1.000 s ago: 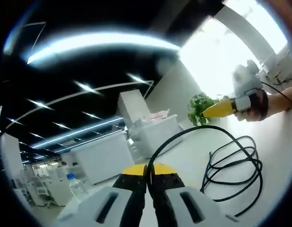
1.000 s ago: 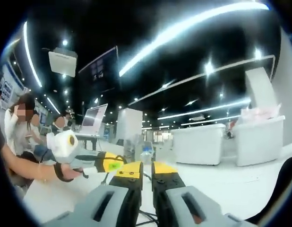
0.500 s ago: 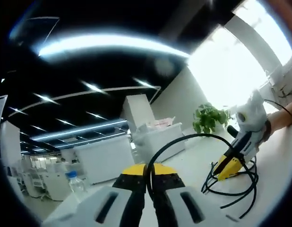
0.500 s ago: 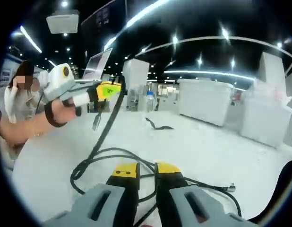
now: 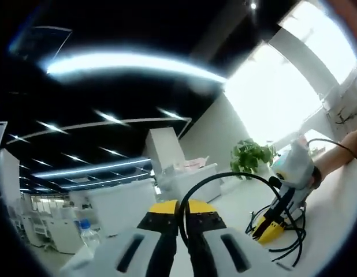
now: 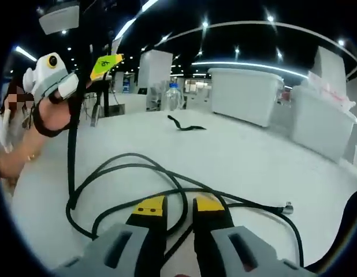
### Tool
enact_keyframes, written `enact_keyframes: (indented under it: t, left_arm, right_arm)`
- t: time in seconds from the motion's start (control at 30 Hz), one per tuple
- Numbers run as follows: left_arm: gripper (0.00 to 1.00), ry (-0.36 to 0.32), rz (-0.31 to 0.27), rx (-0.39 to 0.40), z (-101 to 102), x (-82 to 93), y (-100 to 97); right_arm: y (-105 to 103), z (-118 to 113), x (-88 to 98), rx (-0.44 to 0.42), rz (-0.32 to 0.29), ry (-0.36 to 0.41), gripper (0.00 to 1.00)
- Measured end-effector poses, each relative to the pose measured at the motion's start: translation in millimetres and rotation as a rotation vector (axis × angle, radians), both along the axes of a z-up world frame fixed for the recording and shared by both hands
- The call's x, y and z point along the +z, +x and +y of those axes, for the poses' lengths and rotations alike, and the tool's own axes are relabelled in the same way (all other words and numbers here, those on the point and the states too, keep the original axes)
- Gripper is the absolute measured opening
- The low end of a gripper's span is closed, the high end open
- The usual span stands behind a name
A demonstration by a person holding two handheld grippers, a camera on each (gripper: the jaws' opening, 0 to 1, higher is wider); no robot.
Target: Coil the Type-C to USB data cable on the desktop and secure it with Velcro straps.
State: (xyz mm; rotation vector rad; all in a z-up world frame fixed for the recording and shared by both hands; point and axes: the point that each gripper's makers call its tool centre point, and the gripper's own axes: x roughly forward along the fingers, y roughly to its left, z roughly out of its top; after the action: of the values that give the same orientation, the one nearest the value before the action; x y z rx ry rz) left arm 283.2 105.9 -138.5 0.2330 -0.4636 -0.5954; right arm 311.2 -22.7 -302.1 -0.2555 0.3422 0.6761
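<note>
The black data cable lies in loose loops on the white table, its metal plug at the right. A black Velcro strap lies farther back. My left gripper is shut on a cable strand that arcs up and right. In the right gripper view the left gripper is held high by a hand, the cable hanging from it. My right gripper is low over the loops, jaws slightly apart, a strand running between them. From the left gripper view, the right gripper points down onto the loops.
A water bottle and white bins stand at the back of the table. A potted plant is by the bright window. A person's hand holds the left gripper at the table's left edge.
My right gripper has dropped down onto the cable loops and its jaws have parted a little. The left gripper has stayed shut on the cable and is now higher.
</note>
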Motion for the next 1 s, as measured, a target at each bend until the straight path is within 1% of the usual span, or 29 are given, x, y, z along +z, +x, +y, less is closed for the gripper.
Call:
enact_keyframes:
  t: [0.03, 0.07, 0.23, 0.37, 0.5, 0.53, 0.57, 0.67, 0.73, 0.77, 0.8, 0.83, 0.87, 0.9, 0.93, 0.97, 1.0]
  left_arm:
    - [0.05, -0.004, -0.005, 0.000, 1, 1.5, -0.7]
    - [0.05, -0.009, -0.008, 0.000, 2, 2.8, -1.1]
    - [0.05, -0.030, -0.006, 0.004, 5, 4.8, -0.4]
    - [0.05, -0.027, -0.003, -0.001, 3, 3.3, -0.3]
    - [0.05, -0.023, 0.003, -0.006, 1, 1.0, 0.0]
    - [0.05, -0.025, 0.007, -0.008, 1, 0.0, 0.4]
    - [0.05, -0.026, 0.010, -0.010, 0, -0.6, 0.7]
    - [0.05, -0.025, 0.017, -0.013, -1, -2.7, 1.9]
    - [0.05, -0.025, 0.023, -0.018, -3, -4.4, 2.0]
    - [0.05, -0.022, 0.025, -0.021, -4, -5.4, 2.1]
    - [0.05, -0.019, 0.027, -0.024, -6, -6.6, 2.2]
    - [0.05, -0.014, 0.030, -0.029, -8, -8.1, 2.2]
    - [0.05, -0.009, 0.031, -0.031, -9, -9.0, 2.2]
    - [0.05, 0.003, 0.031, -0.030, -11, -10.5, 2.3]
    - [0.05, 0.013, 0.029, -0.025, -12, -11.4, 2.6]
    - [0.05, 0.018, 0.028, -0.023, -12, -11.9, 2.5]
    - [0.05, 0.020, 0.028, -0.023, -12, -12.0, 2.5]
  right_arm:
    - [0, 0, -0.3, 0.000, -0.001, -0.005, 0.10]
    - [1, -2, -0.6, -0.006, -0.010, -0.018, 0.10]
    - [3, -6, -1.0, -0.023, -0.014, -0.041, 0.05]
    - [4, -11, 3.0, -0.025, -0.060, -0.120, 0.04]
    - [4, -15, 20.4, -0.022, -0.157, -0.186, 0.03]
    - [4, -18, 29.1, -0.025, -0.201, -0.218, 0.03]
    - [3, -19, 33.4, -0.028, -0.224, -0.242, 0.03]
    - [-3, -24, 55.8, -0.014, -0.371, -0.411, 0.02]
    - [-8, -24, 63.8, -0.004, -0.430, -0.495, 0.02]
    - [-12, -22, 65.7, 0.009, -0.440, -0.519, 0.02]
    - [-17, -15, 63.3, 0.045, -0.403, -0.464, 0.02]
    - [-25, -7, 61.6, 0.082, -0.335, -0.352, 0.02]
    - [-28, -4, 60.7, 0.101, -0.295, -0.300, 0.02]
    - [-33, -2, 57.6, 0.138, -0.230, -0.242, 0.02]
    - [-30, -9, 58.8, 0.119, -0.226, -0.257, 0.02]
    - [-23, -22, 60.1, 0.060, -0.248, -0.315, 0.01]
    - [-20, -29, 61.5, 0.044, -0.273, -0.379, 0.01]
